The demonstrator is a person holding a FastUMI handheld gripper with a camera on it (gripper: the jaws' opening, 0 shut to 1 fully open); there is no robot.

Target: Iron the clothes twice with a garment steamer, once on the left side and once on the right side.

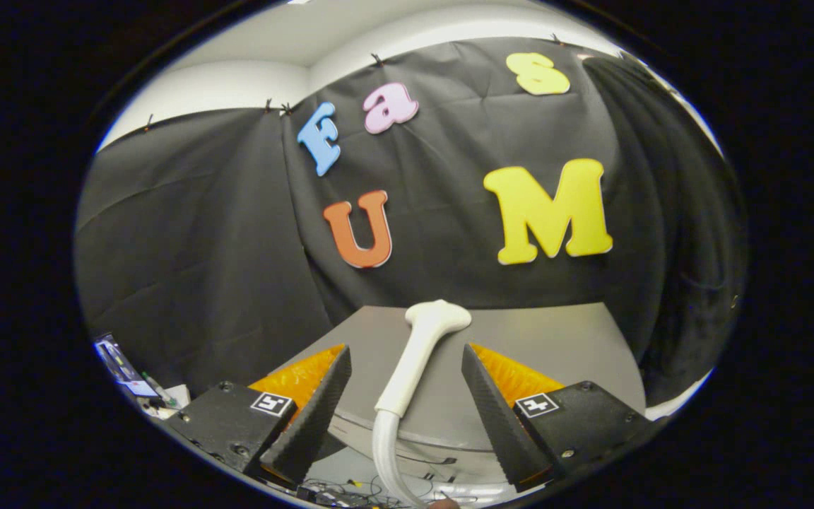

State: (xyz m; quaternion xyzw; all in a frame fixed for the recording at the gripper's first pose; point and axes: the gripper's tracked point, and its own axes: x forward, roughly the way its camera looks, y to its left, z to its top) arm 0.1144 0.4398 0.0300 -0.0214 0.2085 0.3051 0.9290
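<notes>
Steamer between 2 open fingers.

The gripper (405, 417) has its 2 fingers spread wide apart, and neither one touches anything. The white steamer (417, 353) sits in the gap between them, a little nearer the left finger. Its flat head points up and away, past the fingertips, and its hose (384, 452) curves down below. A grey table (569, 346) lies under and beyond the fingers. A black cloth wall (202, 247) hangs behind the table. I cannot see what holds the steamer up.
</notes>
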